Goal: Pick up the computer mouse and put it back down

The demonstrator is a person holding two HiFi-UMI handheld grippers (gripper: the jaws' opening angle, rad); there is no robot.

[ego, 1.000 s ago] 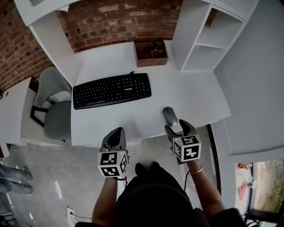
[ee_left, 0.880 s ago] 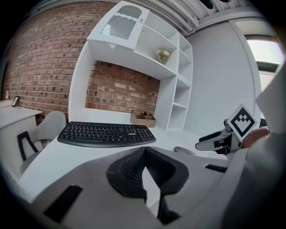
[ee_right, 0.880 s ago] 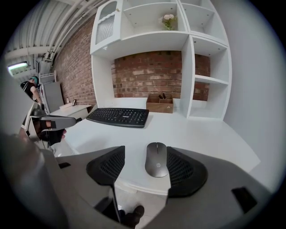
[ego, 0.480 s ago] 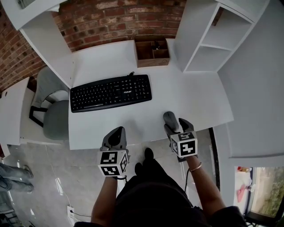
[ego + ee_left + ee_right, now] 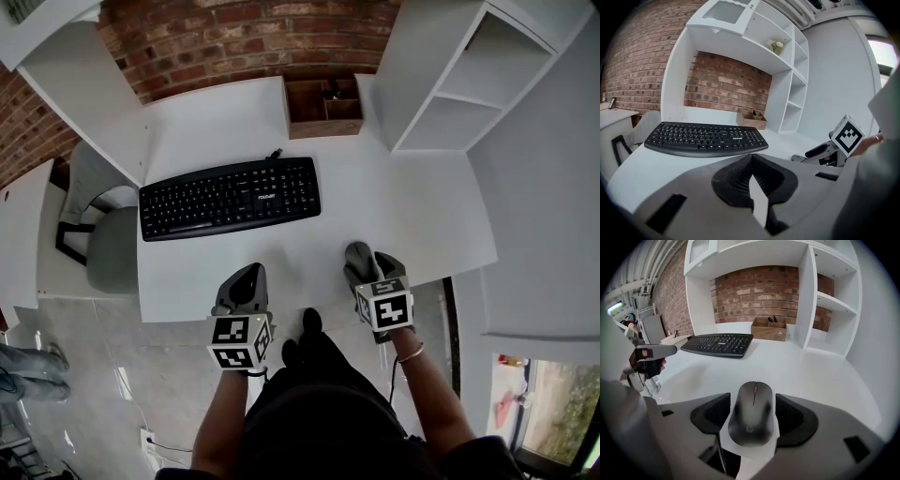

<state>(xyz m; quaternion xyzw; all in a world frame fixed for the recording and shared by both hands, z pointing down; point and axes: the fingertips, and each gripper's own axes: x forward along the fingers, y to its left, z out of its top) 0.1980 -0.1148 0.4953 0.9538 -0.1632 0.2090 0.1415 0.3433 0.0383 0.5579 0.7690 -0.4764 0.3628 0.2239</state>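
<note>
The dark grey computer mouse (image 5: 356, 257) lies near the front edge of the white desk (image 5: 412, 206). My right gripper (image 5: 371, 267) has its two jaws on either side of it. In the right gripper view the mouse (image 5: 752, 416) fills the gap between the black pads (image 5: 711, 417), and both pads touch its sides. I cannot tell whether it is off the desk. To the left, at the desk's front edge, my left gripper (image 5: 247, 279) is shut with nothing in it. Its pads meet at the tip in the left gripper view (image 5: 750, 159).
A black keyboard (image 5: 230, 197) lies across the middle of the desk. A brown wooden organizer (image 5: 323, 108) stands at the back against the brick wall. White shelving (image 5: 469, 84) rises at the right. A grey chair (image 5: 94, 234) stands left of the desk.
My right gripper has moved forward, so the mouse now sits between its jaws instead of ahead of them. The left gripper has stayed put. The head view has shifted a little.
</note>
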